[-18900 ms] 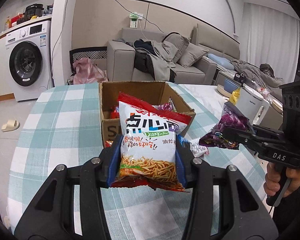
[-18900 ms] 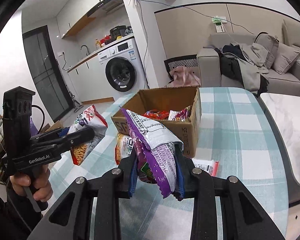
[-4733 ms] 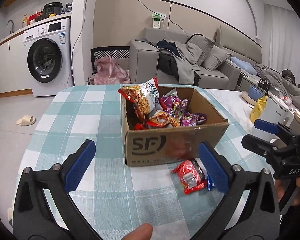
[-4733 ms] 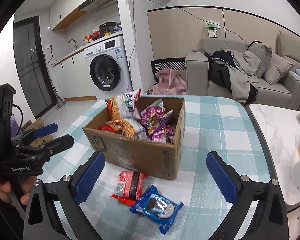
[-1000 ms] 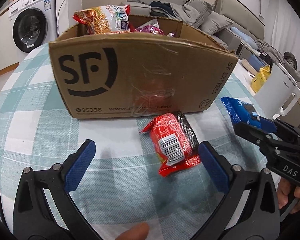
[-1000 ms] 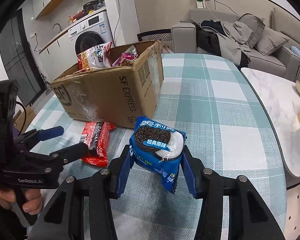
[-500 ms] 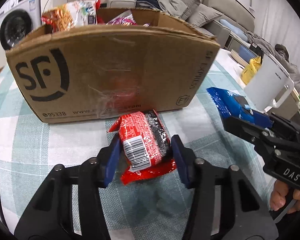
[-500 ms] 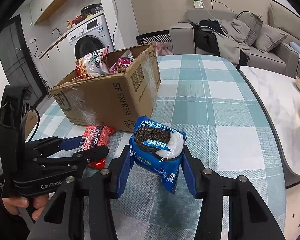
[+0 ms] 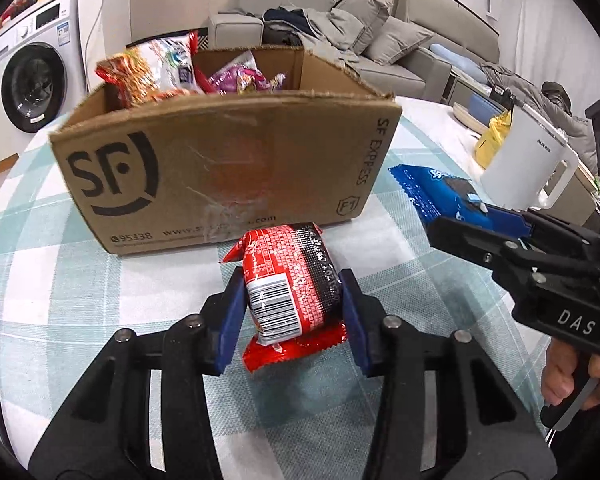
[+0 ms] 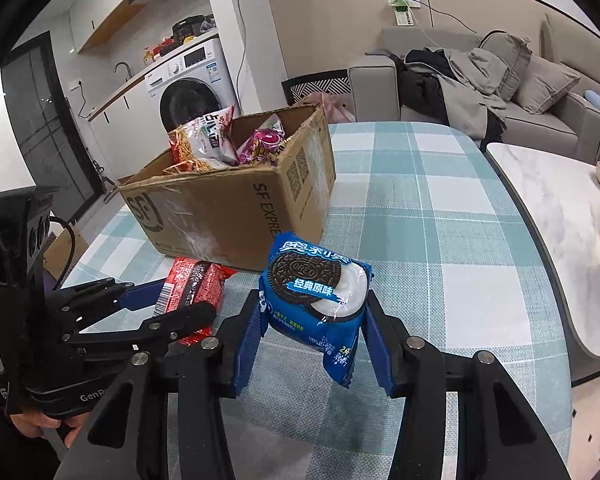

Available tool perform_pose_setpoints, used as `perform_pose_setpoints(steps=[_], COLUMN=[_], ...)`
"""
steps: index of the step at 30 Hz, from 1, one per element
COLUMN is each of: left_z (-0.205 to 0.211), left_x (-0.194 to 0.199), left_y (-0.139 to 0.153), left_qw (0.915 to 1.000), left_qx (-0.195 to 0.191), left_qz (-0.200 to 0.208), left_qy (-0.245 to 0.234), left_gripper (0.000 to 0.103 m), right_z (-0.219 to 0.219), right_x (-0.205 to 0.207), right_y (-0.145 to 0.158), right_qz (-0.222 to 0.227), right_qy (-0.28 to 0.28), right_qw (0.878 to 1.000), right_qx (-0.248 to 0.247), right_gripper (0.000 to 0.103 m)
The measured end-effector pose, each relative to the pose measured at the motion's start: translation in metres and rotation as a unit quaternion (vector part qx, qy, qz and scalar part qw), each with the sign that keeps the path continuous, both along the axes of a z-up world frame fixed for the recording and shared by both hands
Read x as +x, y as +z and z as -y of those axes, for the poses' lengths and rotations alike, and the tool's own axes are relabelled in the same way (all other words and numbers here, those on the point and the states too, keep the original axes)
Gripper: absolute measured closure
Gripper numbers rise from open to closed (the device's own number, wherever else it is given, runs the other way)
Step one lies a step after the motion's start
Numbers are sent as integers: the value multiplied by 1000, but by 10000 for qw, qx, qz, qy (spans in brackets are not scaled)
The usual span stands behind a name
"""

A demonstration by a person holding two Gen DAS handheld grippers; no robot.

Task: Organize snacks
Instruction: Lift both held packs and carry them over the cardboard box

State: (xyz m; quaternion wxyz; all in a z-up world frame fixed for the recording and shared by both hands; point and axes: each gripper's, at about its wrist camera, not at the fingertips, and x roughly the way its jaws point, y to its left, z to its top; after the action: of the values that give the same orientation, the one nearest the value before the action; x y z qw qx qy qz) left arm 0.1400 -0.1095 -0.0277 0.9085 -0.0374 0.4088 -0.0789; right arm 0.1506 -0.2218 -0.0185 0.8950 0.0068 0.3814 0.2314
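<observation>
Left gripper [image 9: 292,312]: black frame, blue pads, silver screws, white "GenRobot" lettering. Right gripper [image 10: 314,340]: black, blue pads, silver screws, white "DAS" lettering, trigger handle.

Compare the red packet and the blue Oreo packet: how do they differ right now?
The red packet is red and black with a barcode up; the Oreo packet is blue with a cookie picture. The left gripper is closing on the red one; the right gripper holds the Oreo. Both sit outside the box.
</observation>
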Motion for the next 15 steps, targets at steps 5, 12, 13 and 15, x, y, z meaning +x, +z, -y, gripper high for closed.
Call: perform_pose_setpoints(steps=[5, 12, 13, 15], left_z=[-7, -25, -27, -34], left_x=[-11, -30, -32, -36], left_y=[14, 37, 39, 46], left_qw=[9999, 9993, 9992, 9990], left_qx=[-20, -3, 4, -7], left_qz=[124, 362, 390, 448], left_qy=[-36, 26, 47, 85], left_gripper=[61, 61, 61, 61], right_z=[-1, -2, -2, -2], right_x=[-4, -13, -14, -16], right_y=[8, 22, 23, 26], right_qz=[45, 234, 252, 281], right_qy=[28, 61, 63, 70], right_qw=[10000, 9996, 9995, 9993], right_qx=[73, 147, 163, 216], right_gripper=[55, 55, 55, 55])
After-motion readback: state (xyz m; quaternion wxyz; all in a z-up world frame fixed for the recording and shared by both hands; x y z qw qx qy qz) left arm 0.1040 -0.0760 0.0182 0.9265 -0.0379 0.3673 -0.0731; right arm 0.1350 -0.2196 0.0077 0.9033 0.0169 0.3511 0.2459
